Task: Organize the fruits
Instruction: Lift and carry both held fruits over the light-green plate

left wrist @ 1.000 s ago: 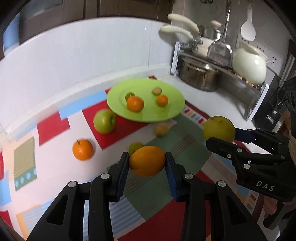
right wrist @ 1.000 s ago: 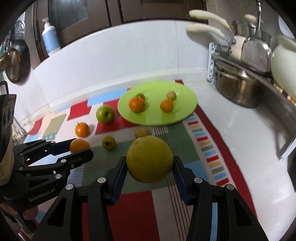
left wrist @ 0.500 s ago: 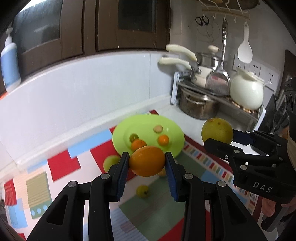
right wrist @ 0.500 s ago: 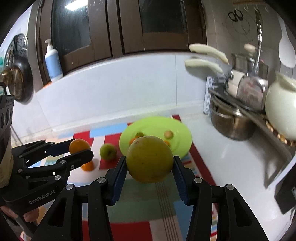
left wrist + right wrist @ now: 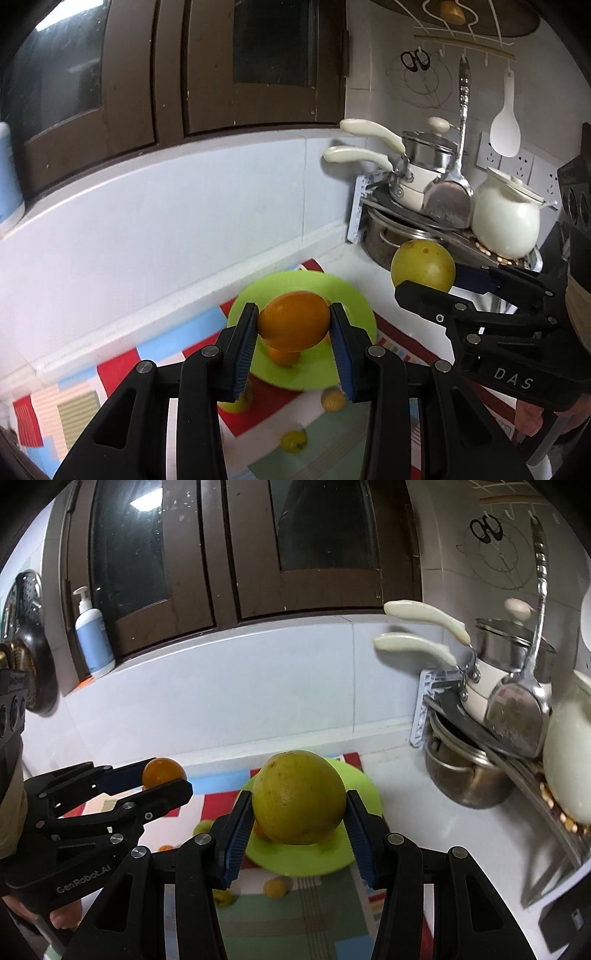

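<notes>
1. The left gripper (image 5: 293, 326) has its jaws closed on an orange (image 5: 293, 320). The blue pads press on both sides of it.
2. The right gripper (image 5: 298, 808) has its jaws closed on a big yellow-green fruit (image 5: 298, 797). This fruit is fatter, so these jaws stand wider.
3. Both fruits are up in the air, not on the worktop.
4. The green plate (image 5: 354, 295) lies ahead of both grippers and below them, on the striped mat (image 5: 122, 363). In both views the held fruit hides part of the plate.
5. A small orange (image 5: 282, 356) already sits on the plate, just under the held orange in the left view.
6. Both fruits are round, so there is no long side to line up. I think the next move is to bring each fruit forward and down onto a bare part of the plate.
7. The two grippers are side by side, and neither looks clearly nearer to the plate.
8. A second ago the grippers were lower, and the mat and loose fruits filled the view. Now both are higher, the dark cupboards (image 5: 295, 554) show, and the plate looks smaller.
9. The grip on each fruit is the same as before.
</notes>
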